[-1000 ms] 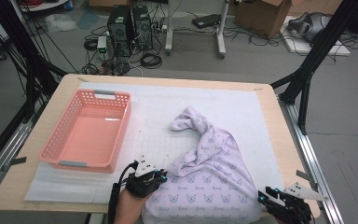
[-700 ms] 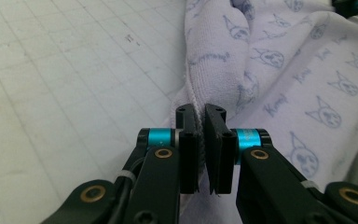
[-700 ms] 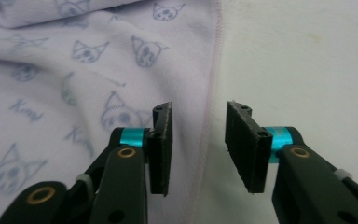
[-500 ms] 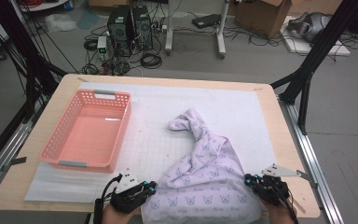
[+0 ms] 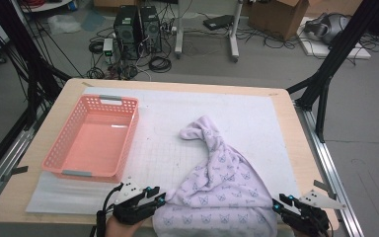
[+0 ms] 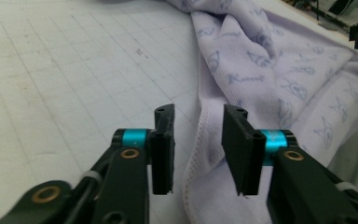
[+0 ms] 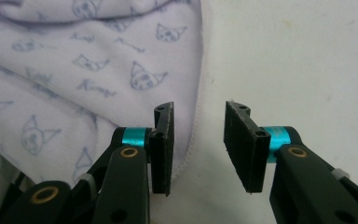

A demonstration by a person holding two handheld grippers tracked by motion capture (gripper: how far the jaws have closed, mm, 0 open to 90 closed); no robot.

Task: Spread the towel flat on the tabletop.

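Your high view is evenly lit from overhead, with soft shadows and a faint glare inside the pink basket. Both gripper views are soft: near fingers slightly blurred, the far worktop apparently out of focus.

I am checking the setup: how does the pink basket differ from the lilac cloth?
The pink basket is rigid plastic with perforated walls; the lilac cloth is soft, printed fabric. The basket stands empty at the table's left side; the cloth lies crumpled toward the near edge, its far end twisted. Both rest on the white mat.
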